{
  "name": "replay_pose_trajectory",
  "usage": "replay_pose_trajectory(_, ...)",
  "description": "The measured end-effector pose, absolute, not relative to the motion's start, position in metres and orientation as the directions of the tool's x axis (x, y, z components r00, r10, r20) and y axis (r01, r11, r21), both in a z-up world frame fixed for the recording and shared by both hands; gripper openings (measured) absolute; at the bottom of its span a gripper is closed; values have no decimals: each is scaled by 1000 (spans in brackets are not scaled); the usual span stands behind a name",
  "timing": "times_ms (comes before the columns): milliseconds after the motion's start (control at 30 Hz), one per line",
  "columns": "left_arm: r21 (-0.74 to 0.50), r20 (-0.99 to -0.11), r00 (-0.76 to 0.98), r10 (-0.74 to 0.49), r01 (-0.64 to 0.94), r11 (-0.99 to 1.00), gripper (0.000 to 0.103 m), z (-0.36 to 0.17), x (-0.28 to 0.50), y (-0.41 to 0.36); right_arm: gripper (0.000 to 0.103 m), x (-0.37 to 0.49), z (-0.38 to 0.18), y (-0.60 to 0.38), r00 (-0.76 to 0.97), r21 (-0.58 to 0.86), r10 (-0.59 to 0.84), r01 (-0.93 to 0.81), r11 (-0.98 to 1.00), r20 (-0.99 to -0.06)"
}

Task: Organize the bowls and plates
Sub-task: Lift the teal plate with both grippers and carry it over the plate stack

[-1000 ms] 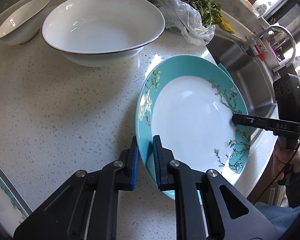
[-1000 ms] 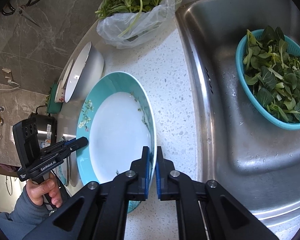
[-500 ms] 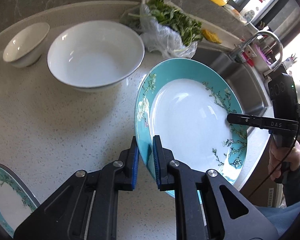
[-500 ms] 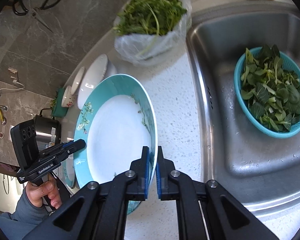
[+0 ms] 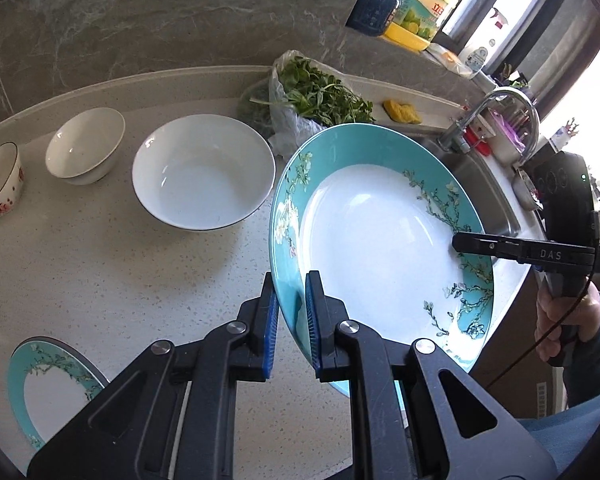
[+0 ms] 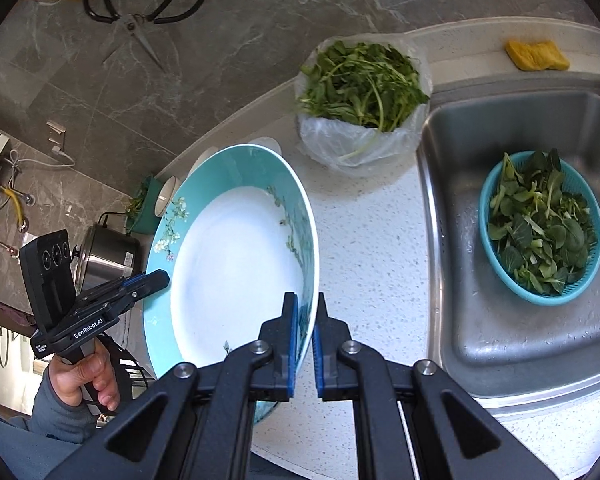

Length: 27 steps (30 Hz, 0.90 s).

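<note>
- Your left tool (image 5: 292,312) is clamped tight on the near rim of the teal plate (image 5: 380,248), blue pads on either side of the rim.
- Your right tool (image 6: 304,340) is clamped on the opposite rim of the same plate (image 6: 228,264); seen from the left wrist, its fingers (image 5: 484,245) reach in from the right over the flowered border.
- The plate hangs tilted between the two tools, clear of the surface (image 5: 100,272), with its white centre bare.
- A big white bowl (image 5: 204,184) stands on the surface to the plate's left.
- A smaller white bowl (image 5: 86,144) sits further left, and a cup (image 5: 0,180) with red marks is near the edge of view.
- A second teal plate (image 5: 56,388) lies on the surface at lower left.
- A bag of greens (image 6: 360,92) rests behind the plate, beside the sink (image 6: 460,320).
- A teal basket (image 6: 540,228) of leaves sits in the sink.
</note>
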<state>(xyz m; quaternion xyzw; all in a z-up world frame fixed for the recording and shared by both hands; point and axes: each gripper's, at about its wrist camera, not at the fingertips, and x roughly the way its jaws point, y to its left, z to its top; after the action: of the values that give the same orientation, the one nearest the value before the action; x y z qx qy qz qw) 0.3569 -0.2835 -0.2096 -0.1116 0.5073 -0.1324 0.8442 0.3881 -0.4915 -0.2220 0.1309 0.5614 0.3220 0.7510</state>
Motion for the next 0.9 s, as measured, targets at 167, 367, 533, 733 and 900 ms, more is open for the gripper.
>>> replay_pose_trajectory(167,-319,-828,458,-324,90,943,11,-206,346,-272,9,383,-221,-480,150,559,635,-353,751,-758)
replay_pose_trajectory(367,-319,-826,475,-302,48,947,11,-205,328,-249,9,377,-219,-458,126,557,641,-389,734,-757)
replay_pose_trajectory(533,-315,-828,487,-277,4,949,11,-204,309,-224,10,372,-219,-432,94,558,647,-423,714,-757)
replay_pose_trajectory(733,-311,-832,497,-245,-53,949,11,-206,286,-191,10,363,-221,-401,57,560,653,-462,687,-755)
replay_pose_trajectory(900,-308,-833,508,-217,-100,946,11,-205,264,-162,10,356,-223,-372,21,563,657,-494,663,-754)
